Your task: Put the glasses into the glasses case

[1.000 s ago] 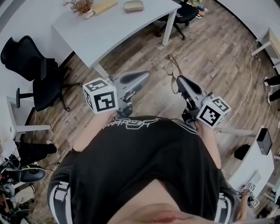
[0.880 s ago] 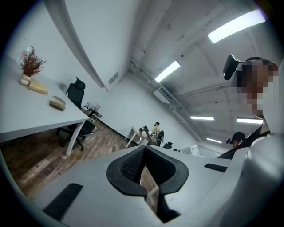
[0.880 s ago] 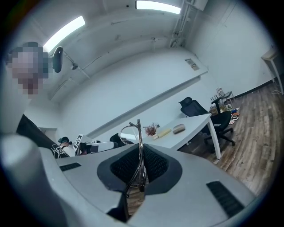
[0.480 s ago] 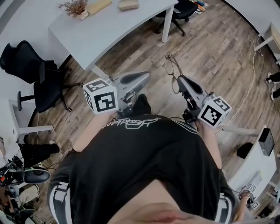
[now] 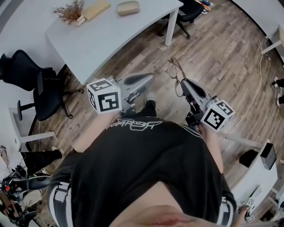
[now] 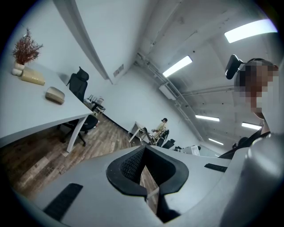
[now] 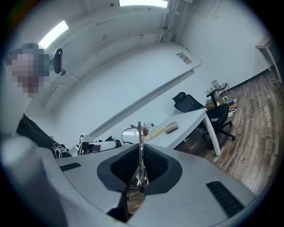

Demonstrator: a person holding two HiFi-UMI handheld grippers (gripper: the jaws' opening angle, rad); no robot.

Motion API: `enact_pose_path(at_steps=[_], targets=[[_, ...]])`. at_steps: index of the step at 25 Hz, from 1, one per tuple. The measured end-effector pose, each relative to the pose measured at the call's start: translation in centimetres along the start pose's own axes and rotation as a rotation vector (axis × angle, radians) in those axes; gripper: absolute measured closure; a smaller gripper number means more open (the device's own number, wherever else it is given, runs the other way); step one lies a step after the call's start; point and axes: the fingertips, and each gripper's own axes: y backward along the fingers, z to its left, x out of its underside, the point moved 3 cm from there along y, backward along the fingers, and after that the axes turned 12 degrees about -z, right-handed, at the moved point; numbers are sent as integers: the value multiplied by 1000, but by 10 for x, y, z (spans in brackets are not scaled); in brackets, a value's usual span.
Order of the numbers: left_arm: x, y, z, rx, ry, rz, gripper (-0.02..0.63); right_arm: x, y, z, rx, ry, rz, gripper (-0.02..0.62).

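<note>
R tongs (image 5: 186, 85) clamped on thin metal round-lens glasses (image 5: 176, 73) by a frame arm, lenses fwd, clear of body. L tongs (image 5: 143, 80) near-closed, empty. Tan oval glasses case (image 5: 126, 7) far ahead of both on white surface (image 5: 111, 40); prob. carry stage.

A wood-plank floor (image 5: 222, 53) spreads across the frame, a white desk (image 5: 111, 31) upper left, black office chairs (image 5: 40, 88) at left, white walls (image 6: 111, 35) and ceiling strip lights (image 6: 177, 66) overhead.

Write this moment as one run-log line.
right gripper: shut on glasses | left gripper: shut, empty | glasses case: on white table
</note>
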Motion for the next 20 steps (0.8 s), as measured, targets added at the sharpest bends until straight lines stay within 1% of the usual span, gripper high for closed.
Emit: enact_pose_path(at_steps=[5,9,16,20], targets=[[-36,-45,58,-11,3,33,598,-21,-57,-54,14,-37,-11,566],[-69,-64,119,-64,11,32,598,-31,-117,-93,3,-60,-5,566],[-120,-74,217,-156,49,-8,598,-33,-228,-137,-48,-76,71,566],[-146,-67,257,-189,66,-47,598,-37,-280,-147,-73,-62,104,566]])
